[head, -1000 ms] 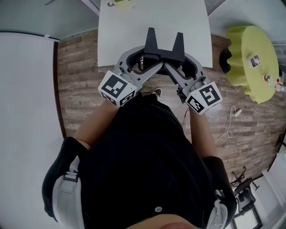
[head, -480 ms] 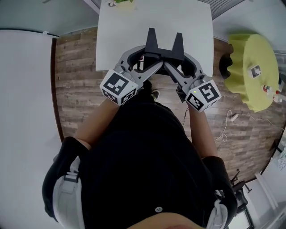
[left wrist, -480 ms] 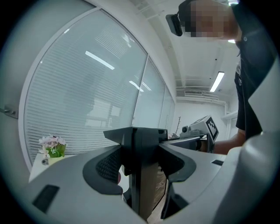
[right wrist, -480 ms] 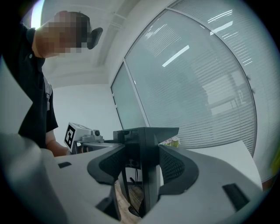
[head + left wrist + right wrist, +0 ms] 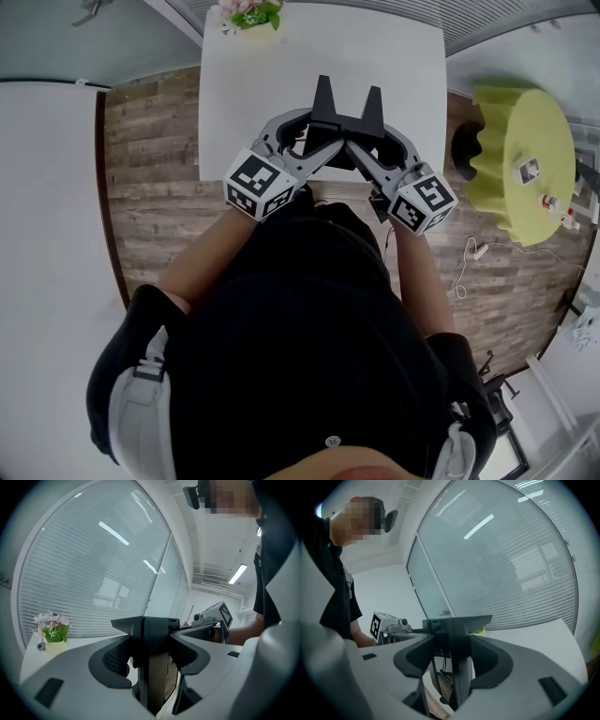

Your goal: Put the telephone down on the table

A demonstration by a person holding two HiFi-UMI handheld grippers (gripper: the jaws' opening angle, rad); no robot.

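The telephone [image 5: 345, 116] is a black piece with two prongs pointing away from me. It hangs above the near part of the white table [image 5: 272, 84]. My left gripper [image 5: 319, 133] is shut on its left end and my right gripper [image 5: 371, 137] on its right end. In the left gripper view the telephone [image 5: 152, 630] stands as a dark slab pinched between the pads. The right gripper view shows the telephone [image 5: 457, 630] clamped the same way. Its underside is hidden.
A pot of pink flowers [image 5: 248, 14] stands at the table's far left edge, also seen as the flower pot [image 5: 52, 631]. A yellow-green round table [image 5: 520, 159] with small items is to the right. A white cable [image 5: 467, 270] lies on the wooden floor.
Both grippers have carried the telephone forward, further over the white table. The flower pot at the far edge has come into view.
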